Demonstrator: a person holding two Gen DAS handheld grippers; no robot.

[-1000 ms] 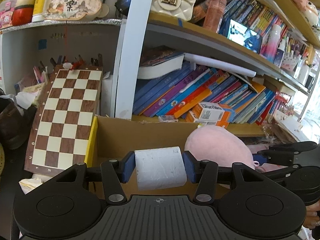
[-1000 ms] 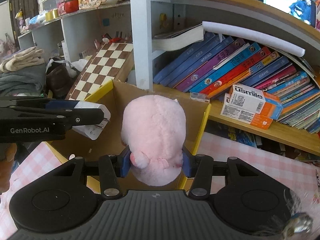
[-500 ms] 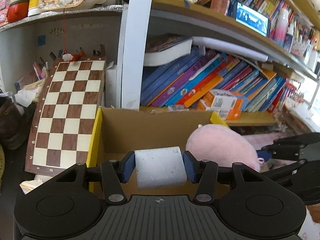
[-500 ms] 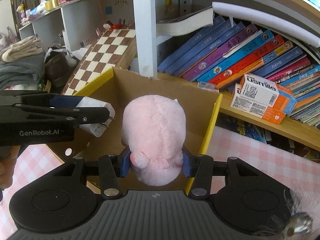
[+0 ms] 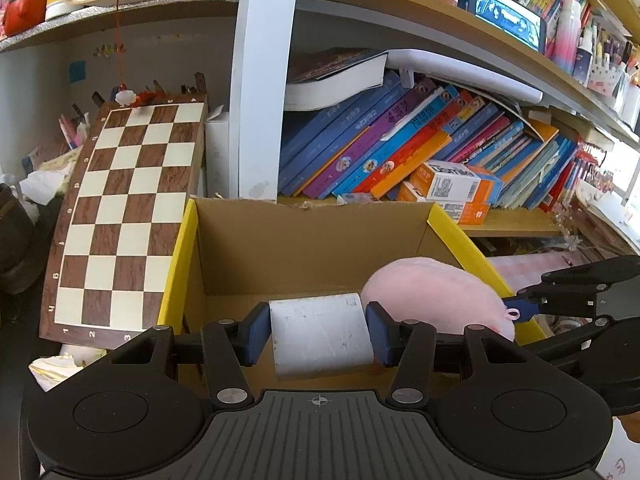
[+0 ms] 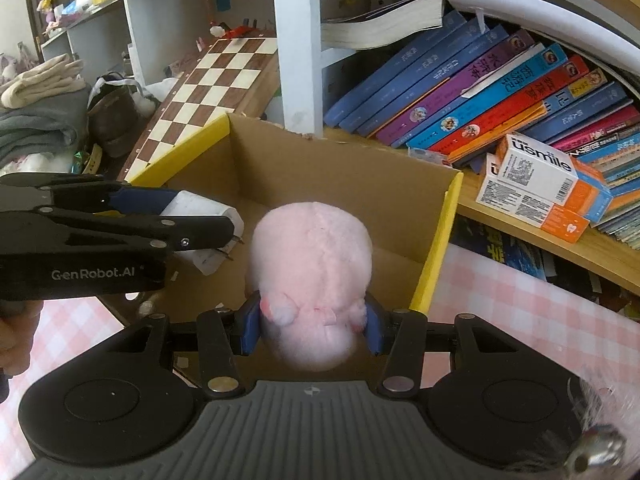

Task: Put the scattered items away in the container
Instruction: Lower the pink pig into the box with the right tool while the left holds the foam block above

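My left gripper [image 5: 318, 334] is shut on a white plastic block [image 5: 320, 334], held over the open cardboard box [image 5: 304, 248] with yellow-edged flaps. My right gripper [image 6: 310, 322] is shut on a pink plush toy [image 6: 310, 256], also above the box [image 6: 320, 176]. In the right wrist view the left gripper [image 6: 224, 236] comes in from the left with the white block [image 6: 200, 208], which shows metal prongs at its end. In the left wrist view the plush [image 5: 432, 296] sits just right of the block, with the right gripper's fingers [image 5: 560, 300] behind it.
A chessboard [image 5: 124, 216] leans left of the box. Behind it runs a shelf of slanted books [image 5: 400, 148] and an orange-white carton [image 5: 452, 184]. A white upright post [image 5: 260, 92] stands at the box's back edge. Pink checked cloth [image 6: 500, 300] covers the surface at right.
Both grippers have sunk toward the box with their loads; the box interior and rim fill more of each view. Both grips are unchanged.
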